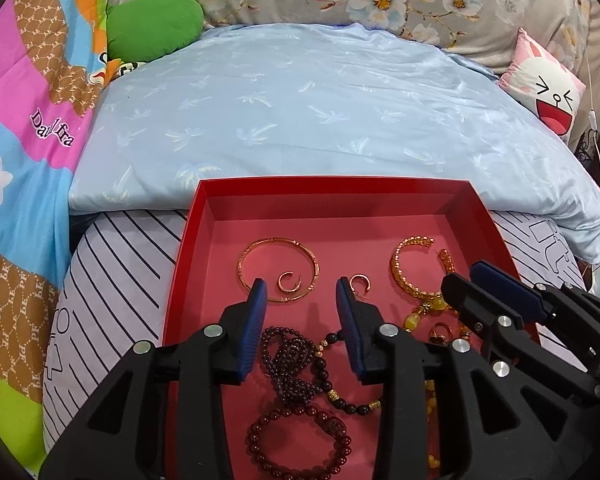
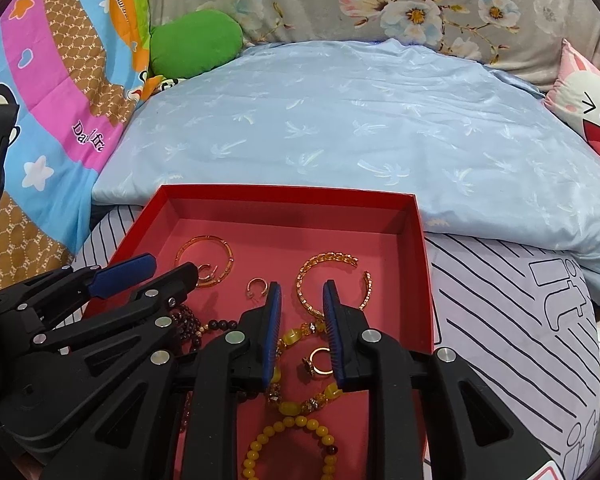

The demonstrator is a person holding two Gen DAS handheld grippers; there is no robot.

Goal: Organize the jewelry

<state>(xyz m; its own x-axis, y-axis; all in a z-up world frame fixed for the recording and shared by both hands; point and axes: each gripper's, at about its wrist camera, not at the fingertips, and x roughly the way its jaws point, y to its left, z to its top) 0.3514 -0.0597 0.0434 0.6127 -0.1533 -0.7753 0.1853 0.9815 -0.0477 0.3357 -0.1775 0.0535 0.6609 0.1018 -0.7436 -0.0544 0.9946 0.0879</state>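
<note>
Both claws hover over the red tray (image 1: pixel 196 240) on the bed: left gripper (image 1: pixel 302 294) parted, empty; right gripper (image 2: pixel 302 300) slightly parted, empty (gold bangle (image 1: pixel 278 270) towards the tray's far-left corner).

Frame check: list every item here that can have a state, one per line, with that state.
red box: open, no lid on, jewelry lying inside
left gripper: open, holding nothing
right gripper: open, holding nothing
gold bangle: lying flat, a small earring inside its ring
dark bead necklace: bunched in a pile
yellow bead bracelet: lying flat
</note>
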